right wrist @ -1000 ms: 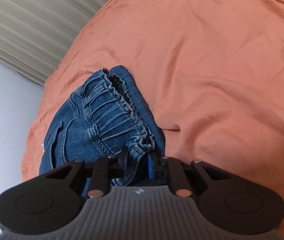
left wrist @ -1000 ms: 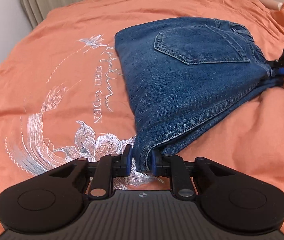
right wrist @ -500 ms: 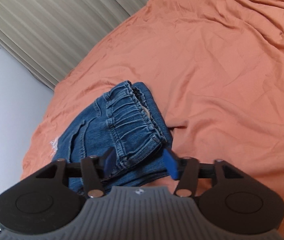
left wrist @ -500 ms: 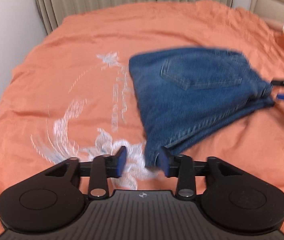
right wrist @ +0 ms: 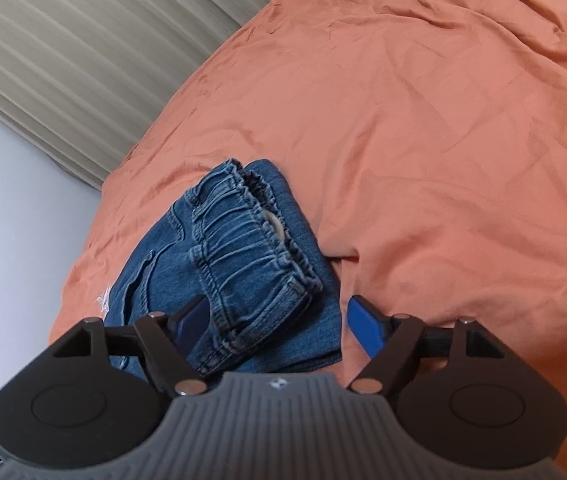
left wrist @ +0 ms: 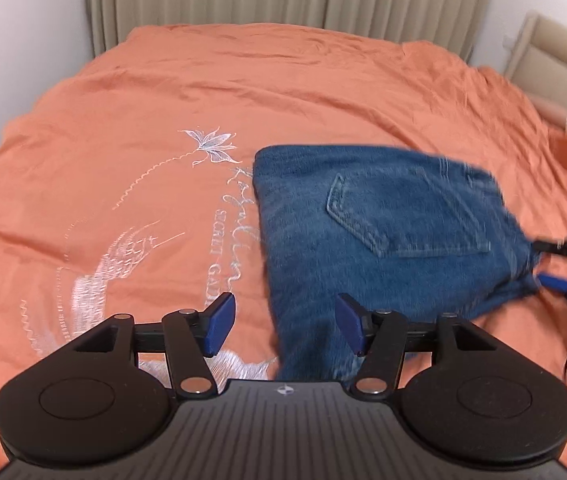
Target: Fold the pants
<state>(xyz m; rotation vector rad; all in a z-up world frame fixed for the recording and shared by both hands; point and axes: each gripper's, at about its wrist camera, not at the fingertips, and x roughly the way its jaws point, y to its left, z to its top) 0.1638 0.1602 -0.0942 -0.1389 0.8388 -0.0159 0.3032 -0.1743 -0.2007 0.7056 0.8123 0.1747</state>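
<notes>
Both grippers stand spread wide with nothing between their pads. The left gripper (left wrist: 281,330) hovers at one corner of the folded pants (left wrist: 379,236), the right gripper (right wrist: 279,326) at the corner by the waistband; that reads as a let-go, so the bundle can settle under its own weight, not as a reach for a new hold.

Ahead of and below both grippers spreads the orange bedcover (left wrist: 243,92), soft and creased, a broad flat place to fold on. Its pale embroidered flower design (left wrist: 123,232) lies ahead and to the left of the left gripper, partly under the pants' near edge.

The pants lie on the cover as a compact blue denim stack, just ahead and to the right of the left gripper and just ahead of the right one, the near corner reaching in between the right gripper's pads without being pinched. In the left wrist view the denim is blurred, so I cannot tell how neatly its edges match.

A back pocket (left wrist: 399,220) faces up, which suggests the legs were brought under or over so the seat ends on top. The gathered elastic waistband (right wrist: 251,248) sits on top at the right gripper's end, with a flatter layer of denim sticking out beneath it.

To my eye the fold is finished or nearly so; at most a smoothing of that lower layer is left.
</notes>
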